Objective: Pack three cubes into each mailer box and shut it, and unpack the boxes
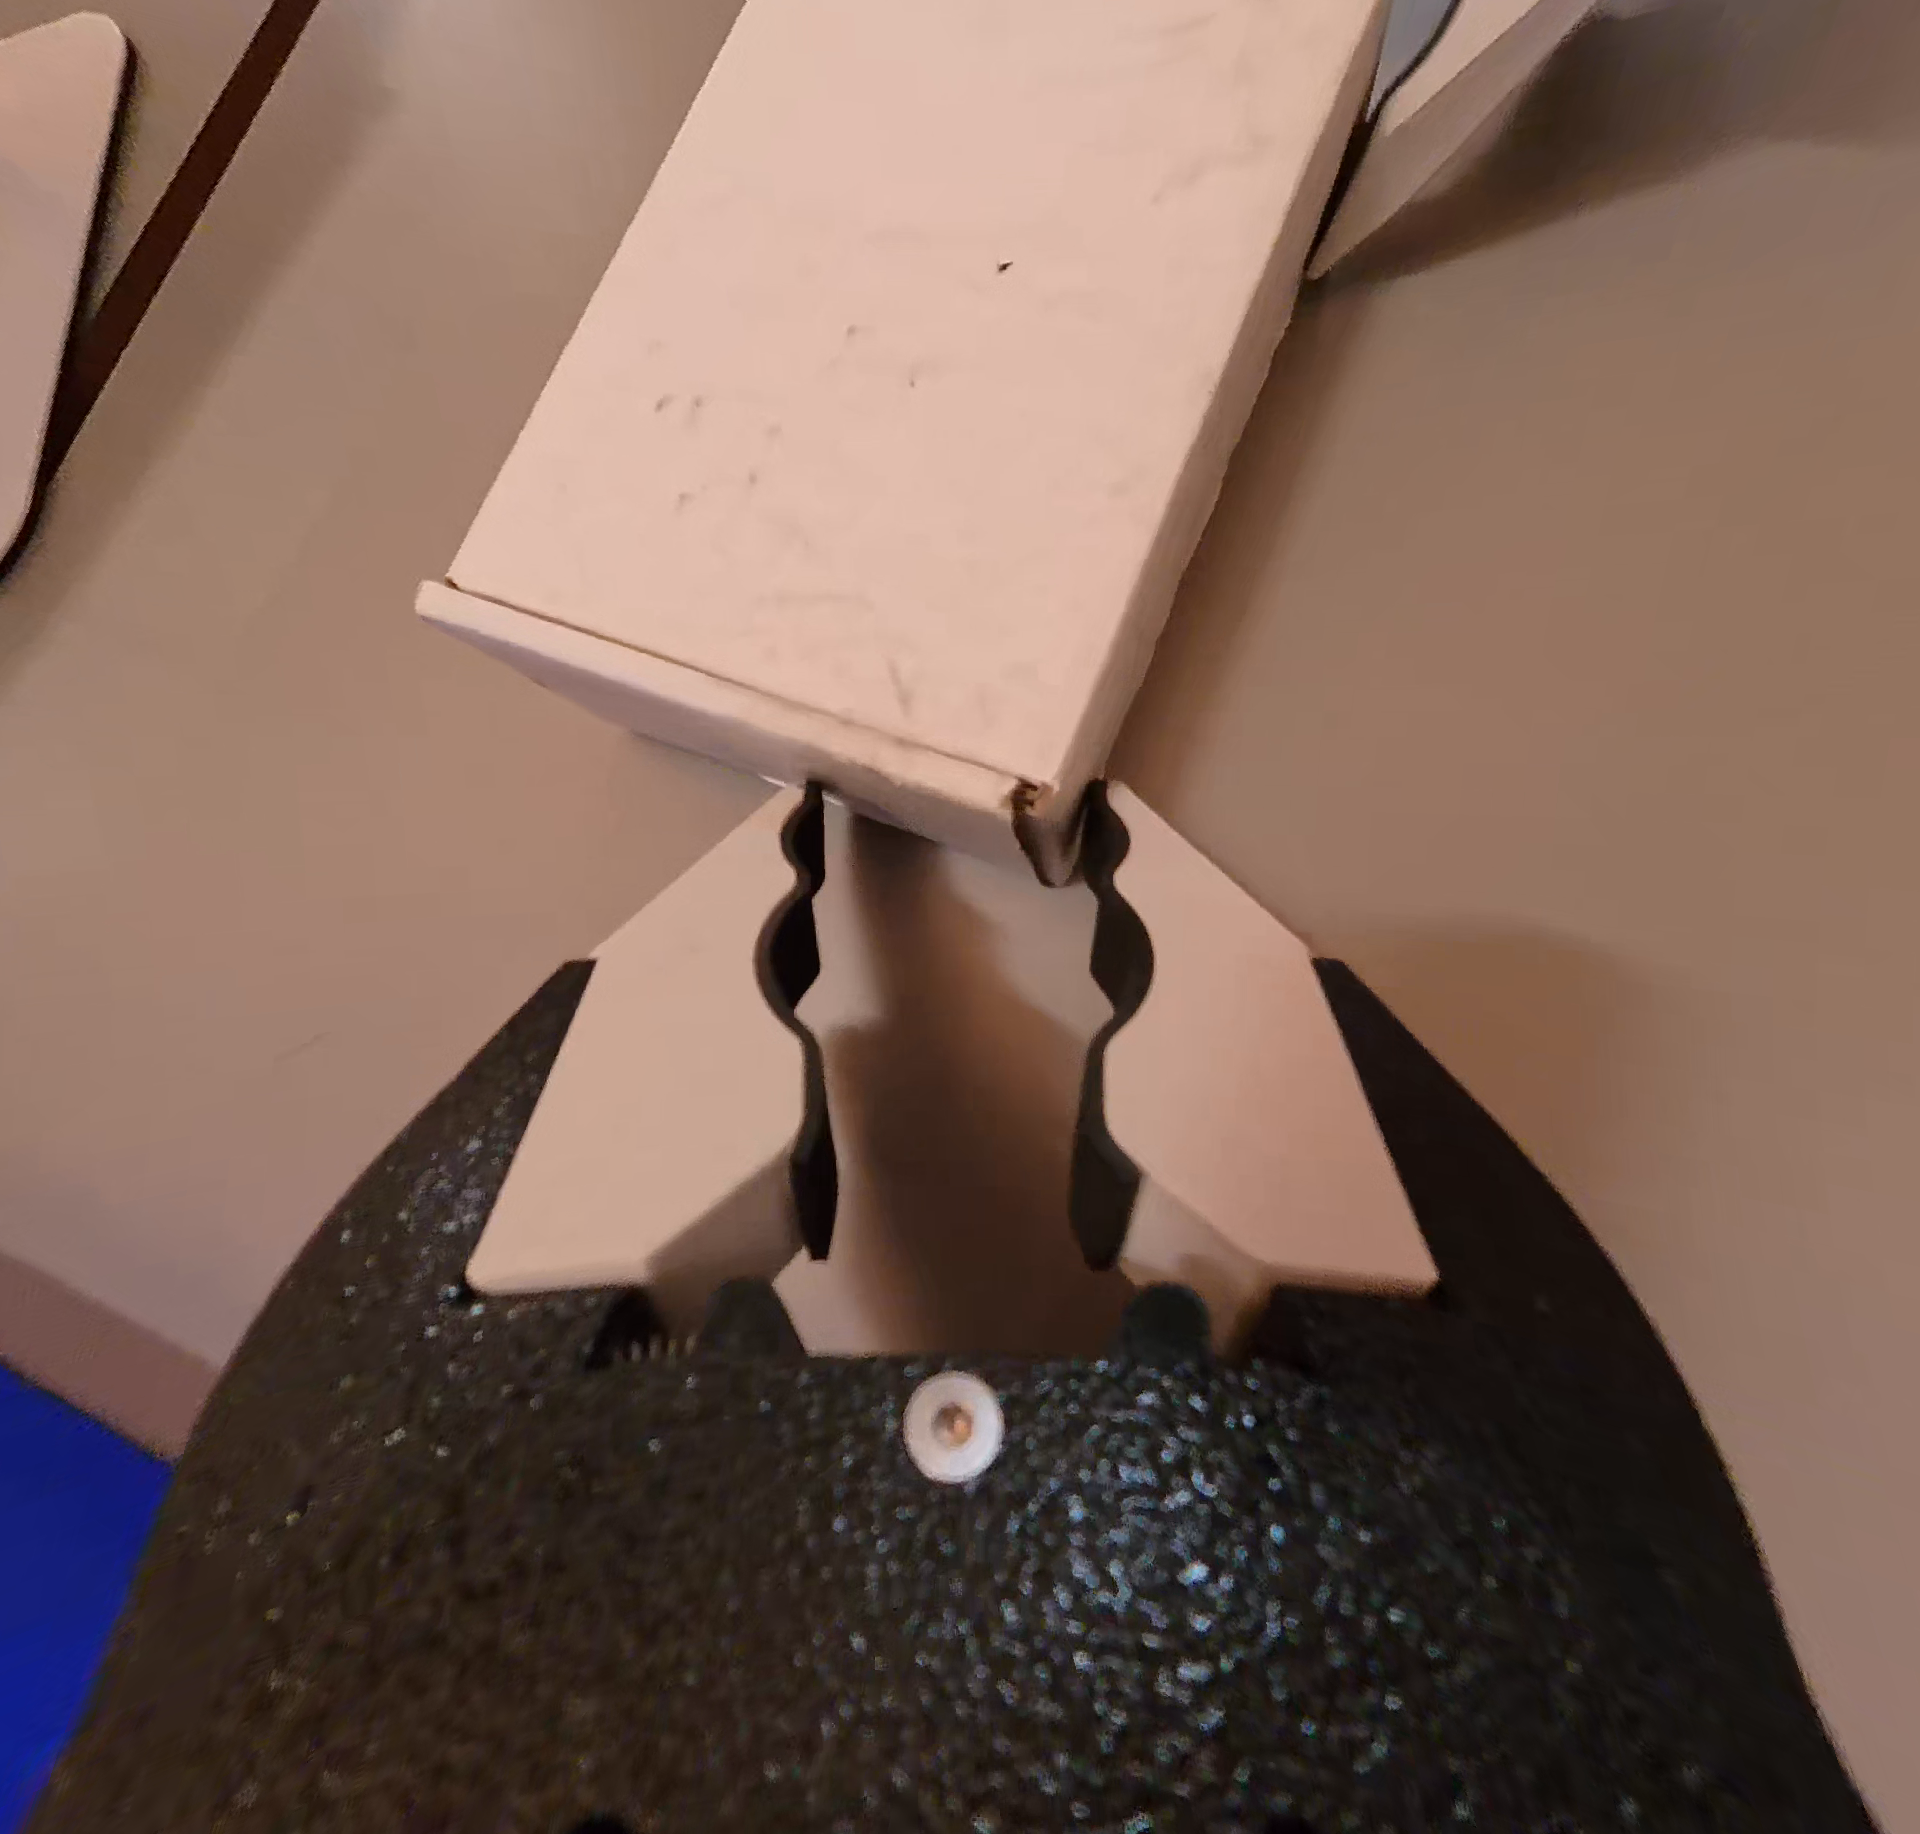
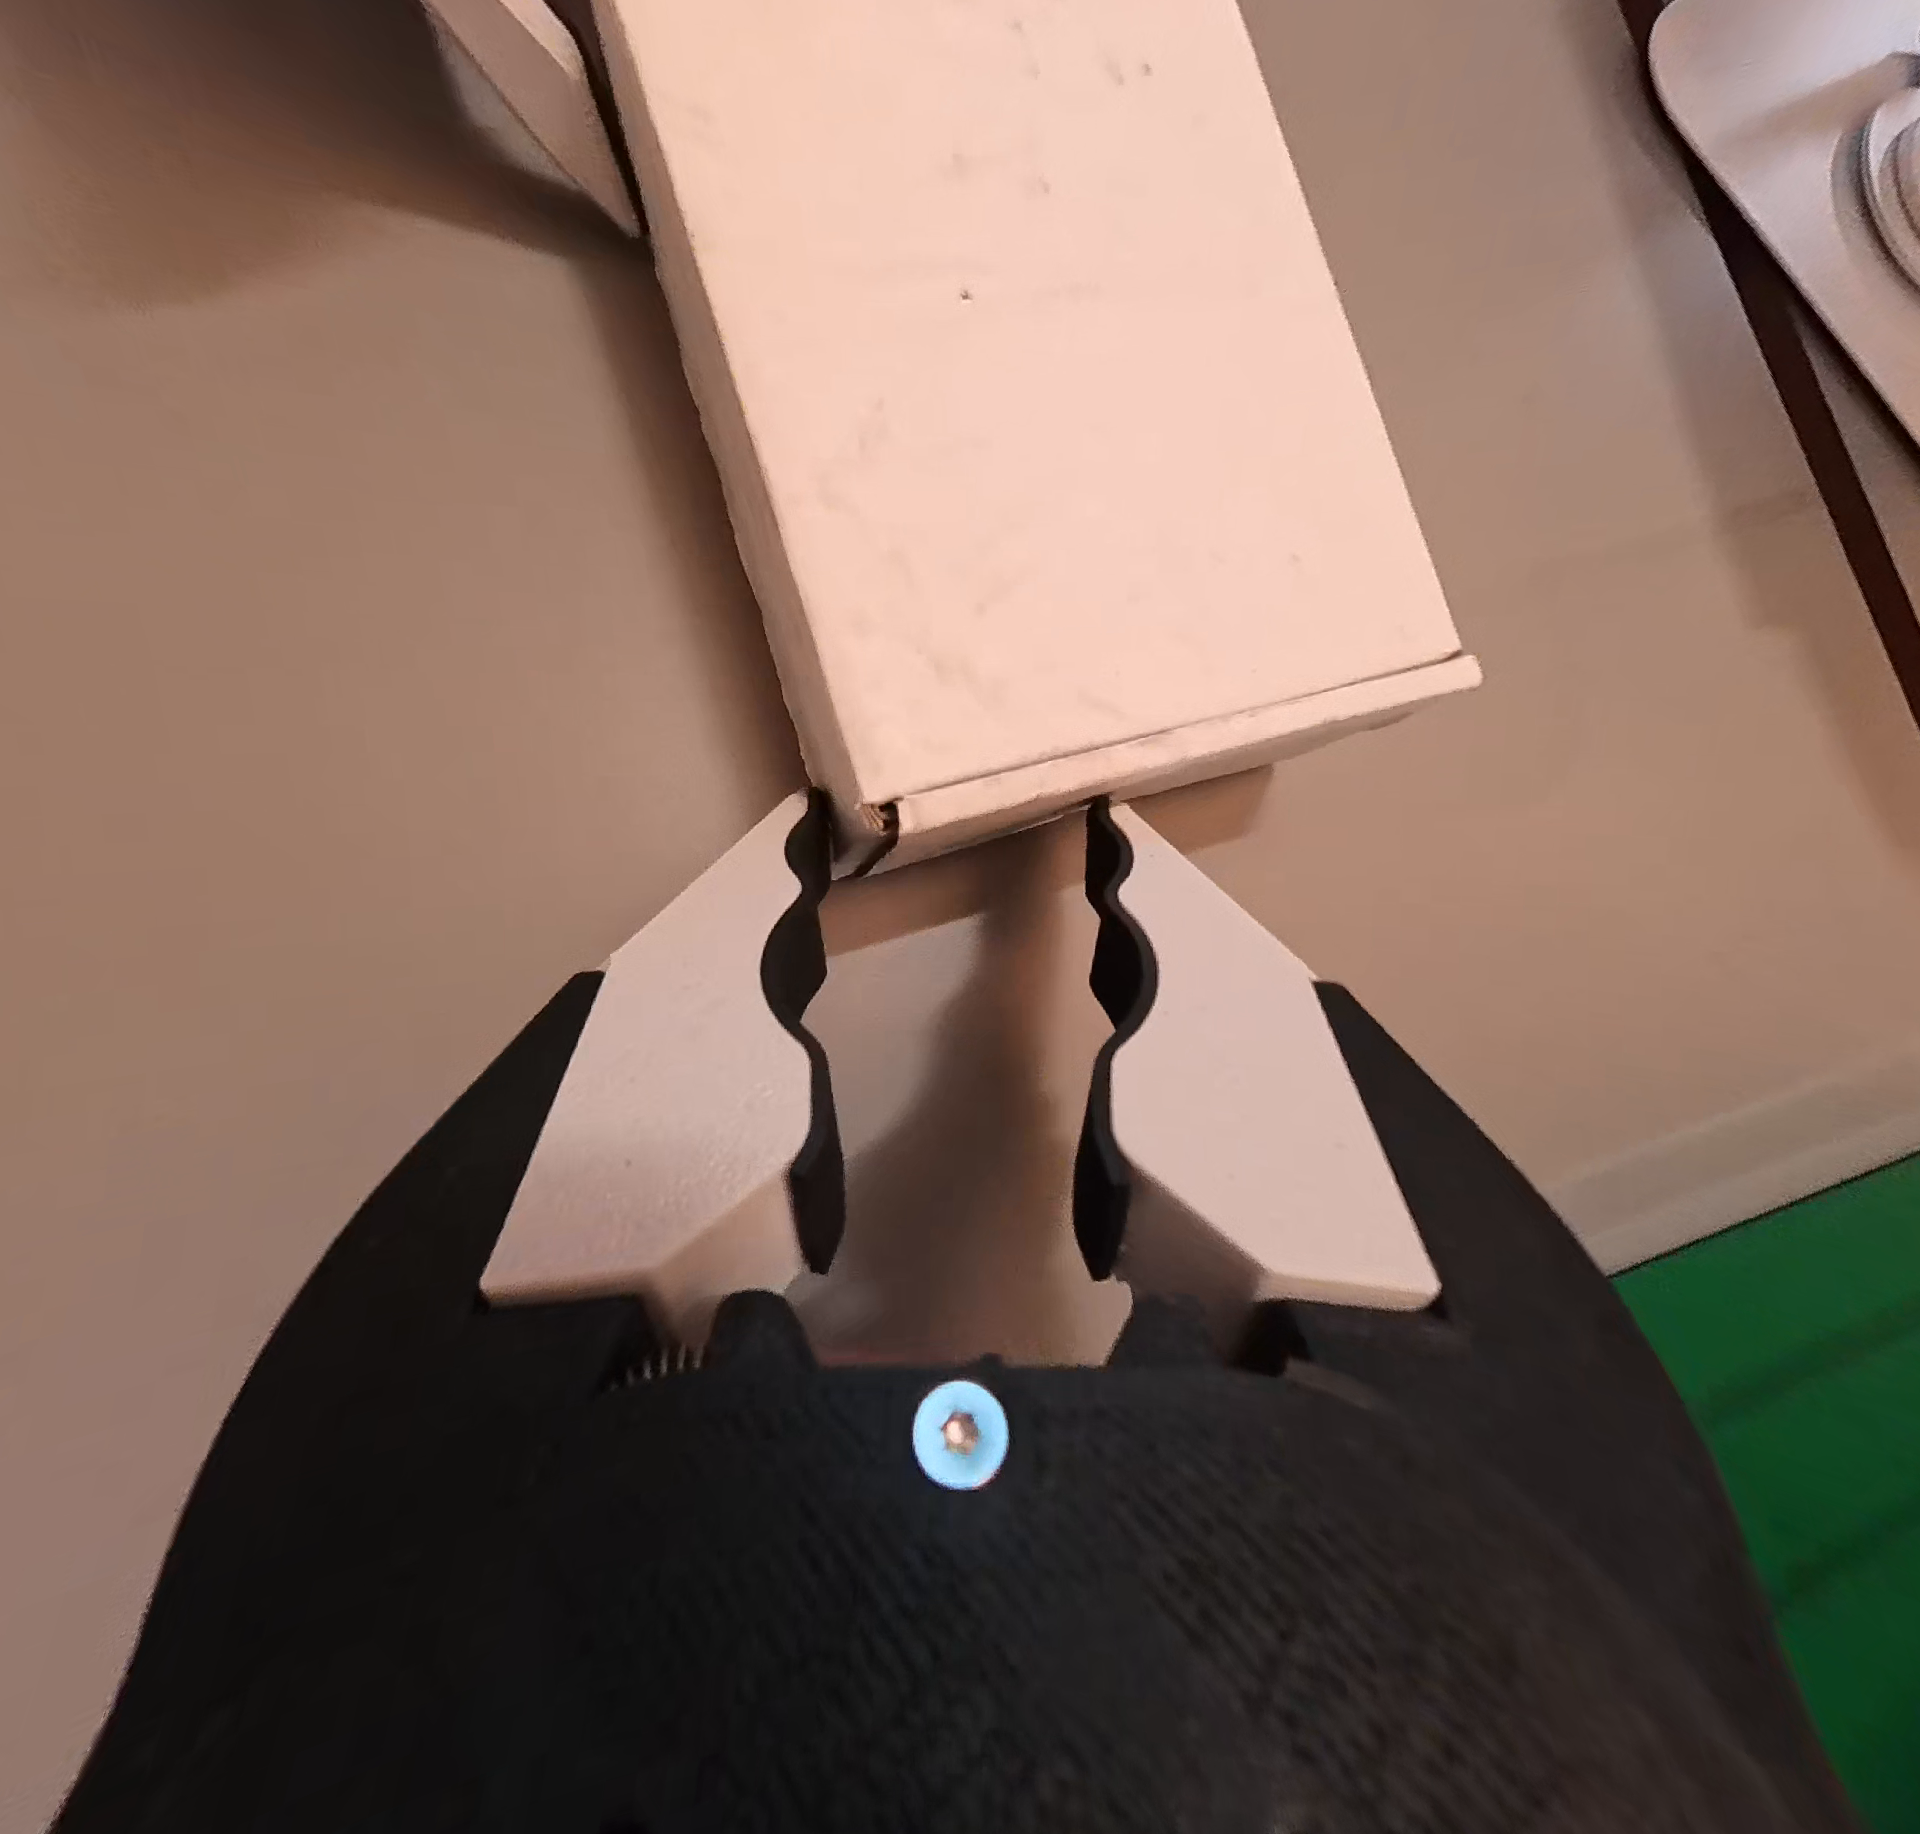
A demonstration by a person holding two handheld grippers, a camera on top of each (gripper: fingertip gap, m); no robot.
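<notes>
Cardboard of a closed white mailer box (image 1: 914, 350) fills the middle of both wrist views, its lid down and scuffed with faint grey marks. The box is seen on a plain tan surface (image 1: 1558, 745), with a second white box (image 1: 1507, 91) just behind it at the far side. No cubes are visible, so the contents cannot be told.

Each near corner of the box is met by one gripper. The left gripper (image 1: 951, 818) is set at one corner of the front flap, the right gripper (image 2: 956, 828) at the other. On both, the jaws are held apart, roughly a finger's breadth of gap between the black wavy pads, and only the tips are touching or just beside the box's front edge; nothing is clamped.

A slip is judged the main risk: with so little of the tips engaged, the flap could be missed and the box merely pushed back into the box behind. Uneven pressure from the two sides could also twist the box or crease the thin cardboard at the frayed corner (image 1: 1023, 797).

A white tray (image 2: 1787, 122) lies well apart at the surface's far right edge.
</notes>
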